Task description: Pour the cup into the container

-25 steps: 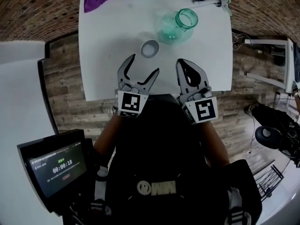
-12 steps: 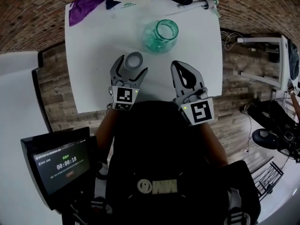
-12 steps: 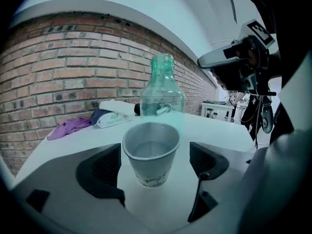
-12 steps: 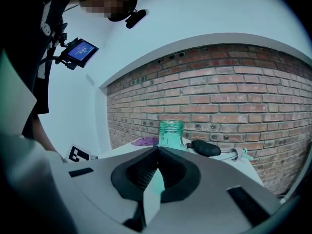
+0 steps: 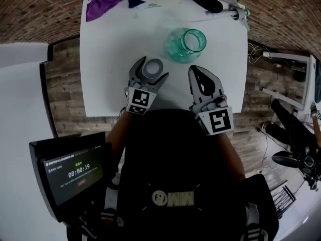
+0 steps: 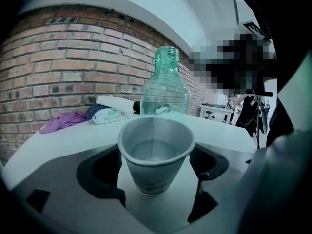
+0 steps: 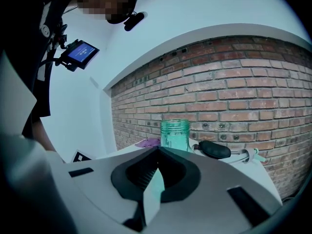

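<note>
- Fingers of the left gripper are standing wide apart, having just been opening; the cup is sitting between them, with the pads not pressing on it.
- Right gripper is hovering beside it with its fingers together, holding nothing.
- Cup is resting upright on the white surface, near the green glass jar, and is carrying clear liquid.
- Judging handling: the cup is looking like thin paper, light and easily crushed, so the liquid could slop out.
- Taking hold at mid-wall below the rim, squeezing gently, is looking safest; the jar's narrow mouth is demanding a slow tilt.
</note>
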`<state>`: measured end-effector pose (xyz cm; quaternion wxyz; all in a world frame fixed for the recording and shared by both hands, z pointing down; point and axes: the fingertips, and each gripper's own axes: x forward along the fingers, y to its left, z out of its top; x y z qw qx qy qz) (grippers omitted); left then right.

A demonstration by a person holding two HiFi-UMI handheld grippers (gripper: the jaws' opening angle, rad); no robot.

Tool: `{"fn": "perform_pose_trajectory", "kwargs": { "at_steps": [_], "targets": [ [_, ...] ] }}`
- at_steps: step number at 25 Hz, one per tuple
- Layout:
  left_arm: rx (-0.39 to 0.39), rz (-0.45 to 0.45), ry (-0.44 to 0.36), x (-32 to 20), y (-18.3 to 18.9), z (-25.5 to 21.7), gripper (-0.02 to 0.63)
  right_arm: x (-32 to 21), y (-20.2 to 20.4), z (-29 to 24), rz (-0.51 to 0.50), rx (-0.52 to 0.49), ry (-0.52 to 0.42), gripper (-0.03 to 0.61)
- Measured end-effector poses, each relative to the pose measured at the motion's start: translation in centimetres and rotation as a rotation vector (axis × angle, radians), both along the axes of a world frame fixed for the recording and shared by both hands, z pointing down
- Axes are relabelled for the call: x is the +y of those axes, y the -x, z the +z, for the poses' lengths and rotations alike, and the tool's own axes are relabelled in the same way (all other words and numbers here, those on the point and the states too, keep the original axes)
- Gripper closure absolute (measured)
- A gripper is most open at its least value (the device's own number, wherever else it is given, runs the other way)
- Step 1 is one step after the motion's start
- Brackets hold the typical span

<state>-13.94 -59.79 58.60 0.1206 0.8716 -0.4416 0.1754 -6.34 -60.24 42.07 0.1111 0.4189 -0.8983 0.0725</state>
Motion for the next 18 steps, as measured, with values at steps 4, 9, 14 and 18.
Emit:
{"fn": "perform_pose_trajectory", "kwargs": {
  "at_steps": [4, 9, 14, 18],
  "targets": [
    [0.010, -0.005, 0.016, -0.04, 0.12, 0.02, 0.160, 0.02, 0.24, -0.06, -0.008, -0.005, 0.000, 0.578],
    [0.004, -0.006, 0.023, -0.28, 0.11, 0.36, 0.160, -0.24, 0.34, 0.22, -0.005, -0.007, 0.003, 0.578],
    [-0.001, -0.014, 0.017, -0.25, 0.22, 0.19, 0.180, -0.05, 0.33, -0.12, -0.004, -0.010, -0.004, 0.578],
    [-0.005, -0.027, 0.009, -0.47, 0.48, 0.29, 0.282, -0.12, 0.41, -0.11, -0.005, -0.015, -0.007, 0.578]
  ]
}}
